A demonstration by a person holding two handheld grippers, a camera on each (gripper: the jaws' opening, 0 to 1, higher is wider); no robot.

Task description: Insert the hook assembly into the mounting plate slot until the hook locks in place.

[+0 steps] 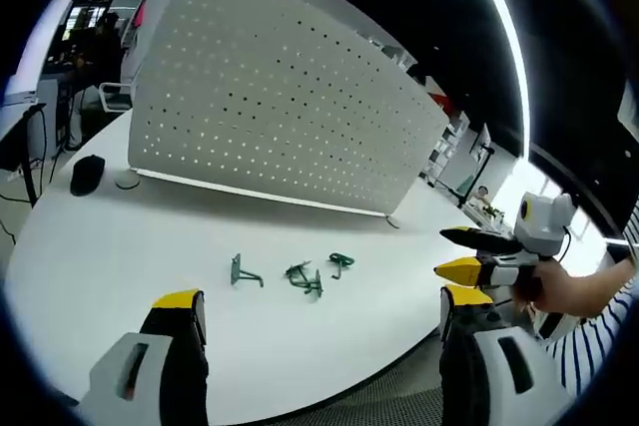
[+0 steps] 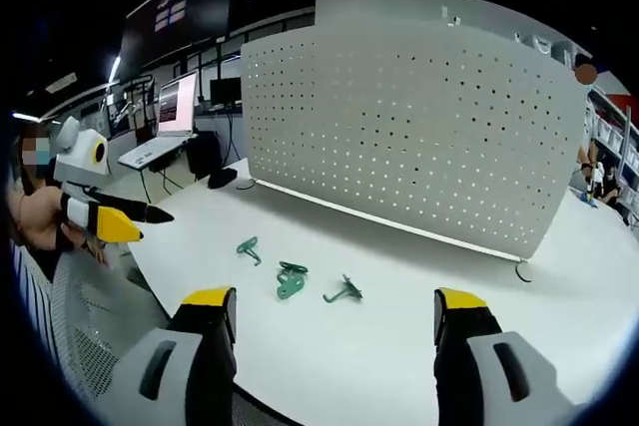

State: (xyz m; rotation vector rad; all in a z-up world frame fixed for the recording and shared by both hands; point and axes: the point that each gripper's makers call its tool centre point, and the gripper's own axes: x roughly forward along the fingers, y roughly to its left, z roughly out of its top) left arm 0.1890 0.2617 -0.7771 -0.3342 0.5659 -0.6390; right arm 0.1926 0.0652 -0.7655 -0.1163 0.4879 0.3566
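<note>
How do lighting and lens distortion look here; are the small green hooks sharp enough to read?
Left gripper view: a bright ceiling light strip glares, and the white perforated pegboard panel bows from fisheye. Right gripper view: even light, the panel curved too. The small green metal hooks look sharp but tiny, with faint shadows on the white table.

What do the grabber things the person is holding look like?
Each gripper has two chunky grey fingers with black inner sides and bright yellow tips. The left gripper and right gripper match. Seen from the side, the right gripper's fingers taper to yellow-and-black points under a white top. The person wears a striped sleeve.
</note>
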